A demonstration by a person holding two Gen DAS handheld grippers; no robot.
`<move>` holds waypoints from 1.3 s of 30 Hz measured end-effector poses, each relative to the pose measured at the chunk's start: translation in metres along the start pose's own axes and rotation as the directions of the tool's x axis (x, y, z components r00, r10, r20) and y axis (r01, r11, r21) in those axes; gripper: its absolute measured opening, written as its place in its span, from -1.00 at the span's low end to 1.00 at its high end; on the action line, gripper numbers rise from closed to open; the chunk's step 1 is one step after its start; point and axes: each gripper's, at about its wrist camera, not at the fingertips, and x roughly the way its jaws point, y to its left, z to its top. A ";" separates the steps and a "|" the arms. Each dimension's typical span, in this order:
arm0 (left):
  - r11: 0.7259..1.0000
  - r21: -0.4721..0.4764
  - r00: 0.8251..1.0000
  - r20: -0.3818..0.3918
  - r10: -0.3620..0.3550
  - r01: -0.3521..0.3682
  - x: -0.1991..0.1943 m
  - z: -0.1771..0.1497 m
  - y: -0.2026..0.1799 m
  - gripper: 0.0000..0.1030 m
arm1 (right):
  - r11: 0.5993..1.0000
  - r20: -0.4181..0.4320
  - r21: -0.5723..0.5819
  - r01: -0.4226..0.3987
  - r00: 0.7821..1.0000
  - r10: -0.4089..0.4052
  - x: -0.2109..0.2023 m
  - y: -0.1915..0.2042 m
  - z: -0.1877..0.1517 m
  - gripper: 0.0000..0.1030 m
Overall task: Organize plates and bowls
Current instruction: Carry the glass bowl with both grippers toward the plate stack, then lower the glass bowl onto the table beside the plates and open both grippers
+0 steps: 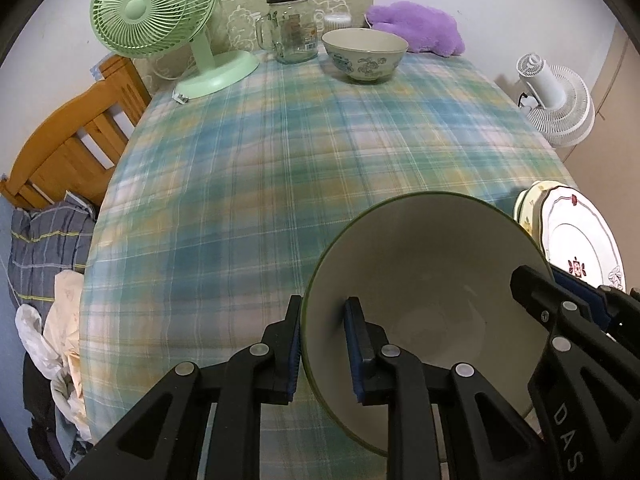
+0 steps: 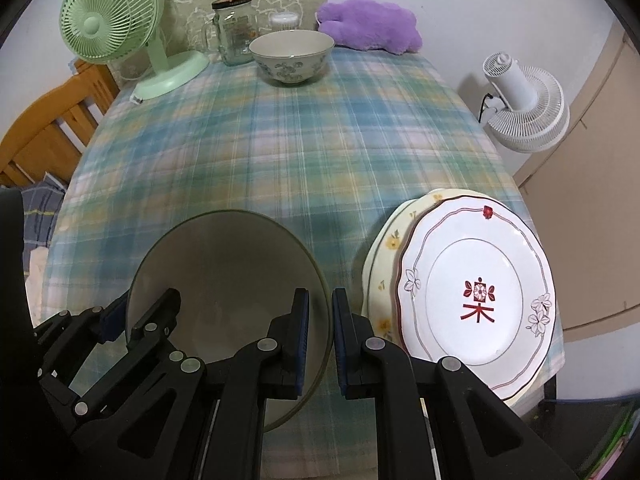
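Note:
A large cream bowl (image 1: 432,264) (image 2: 224,264) with a green rim sits low over the plaid tablecloth (image 2: 304,144), with a gripper at each side. My left gripper (image 1: 324,300) straddles its left rim. The outer pad lies by the wall and the inner pad stands a little off it. My right gripper (image 2: 320,292) is shut on the right rim, one pad inside and one outside. Two stacked plates (image 2: 476,280) (image 1: 576,236) lie just right of the bowl, a white red-patterned one on a cream one (image 2: 384,280). A smaller blue-patterned bowl (image 1: 366,56) (image 2: 292,60) stands at the far edge.
At the back stand a green desk fan (image 1: 154,8), a lidded glass jar (image 1: 290,28) and a purple plush (image 1: 416,26). A white fan (image 2: 524,112) is beyond the table's right edge. A wooden frame (image 1: 68,140) and bundled cloth (image 1: 44,248) are on the left.

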 end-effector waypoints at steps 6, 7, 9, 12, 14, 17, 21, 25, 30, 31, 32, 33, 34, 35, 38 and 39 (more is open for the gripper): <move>1.000 0.006 1.000 -0.011 -0.023 0.023 0.002 0.000 0.001 -0.38 | 1.000 -0.011 0.024 -0.007 1.000 0.007 0.005 0.000 -0.001 -0.65; 0.999 0.009 0.999 -0.008 -0.031 0.031 0.000 -0.001 0.002 -0.33 | 1.000 -0.009 0.025 -0.011 1.000 0.011 0.004 0.000 -0.001 -0.62; 0.999 0.012 0.999 0.005 -0.044 0.044 -0.004 -0.002 0.002 -0.17 | 0.999 -0.004 0.026 -0.030 1.000 0.031 0.003 0.000 -0.002 -0.53; 0.998 0.008 0.998 0.014 -0.069 0.069 -0.010 -0.003 0.005 0.15 | 0.999 0.018 0.014 -0.050 0.999 0.049 -0.007 0.002 -0.004 -0.35; 0.996 0.007 0.995 0.033 -0.089 0.089 -0.018 -0.003 0.006 0.26 | 0.999 0.045 0.009 -0.052 0.998 0.051 -0.017 0.004 -0.005 0.06; 0.994 0.004 0.992 0.054 -0.112 0.112 -0.030 0.001 0.010 0.44 | 0.999 0.082 0.008 -0.051 0.995 0.050 -0.031 0.005 -0.004 0.29; 0.992 -0.003 0.988 0.084 -0.126 0.126 -0.045 0.009 0.014 0.56 | 0.997 0.110 0.016 -0.072 0.992 0.070 -0.048 0.006 0.003 0.36; 0.993 -0.011 0.985 0.127 -0.117 0.120 -0.060 0.021 0.016 0.60 | 0.997 0.150 0.015 -0.081 0.986 0.077 -0.063 0.005 0.014 0.40; 0.995 -0.026 0.981 0.174 -0.087 0.093 -0.074 0.037 0.012 0.62 | 0.995 0.195 -0.001 -0.095 0.976 0.093 -0.077 0.000 0.031 0.40; 0.996 -0.033 0.980 0.183 -0.079 0.087 -0.076 0.041 0.010 0.62 | 0.995 0.201 -0.008 -0.099 0.975 0.098 -0.079 -0.002 0.033 0.40; 0.996 -0.037 0.979 0.188 -0.076 0.085 -0.077 0.043 0.008 0.63 | 0.995 0.207 -0.018 -0.099 0.973 0.100 -0.080 -0.003 0.037 0.40; 0.996 -0.048 0.978 0.194 -0.071 0.082 -0.077 0.048 0.006 0.63 | 0.995 0.214 -0.027 -0.099 0.972 0.102 -0.081 -0.005 0.042 0.40; 0.995 -0.056 0.977 0.199 -0.071 0.083 -0.077 0.051 0.005 0.64 | 0.994 0.216 -0.032 -0.103 0.970 0.107 -0.081 -0.007 0.045 0.40; 0.994 -0.064 0.976 0.206 -0.069 0.084 -0.077 0.057 0.002 0.64 | 0.993 0.223 -0.034 -0.112 0.968 0.117 -0.082 -0.010 0.049 0.40; 0.995 -0.089 0.978 0.208 -0.029 0.049 -0.078 0.071 -0.006 0.64 | 0.991 0.232 -0.053 -0.119 0.964 0.128 -0.081 -0.018 0.064 0.40; 0.995 -0.093 0.977 0.212 -0.025 0.046 -0.078 0.074 -0.008 0.64 | 0.991 0.233 -0.065 -0.120 0.963 0.132 -0.080 -0.021 0.072 0.40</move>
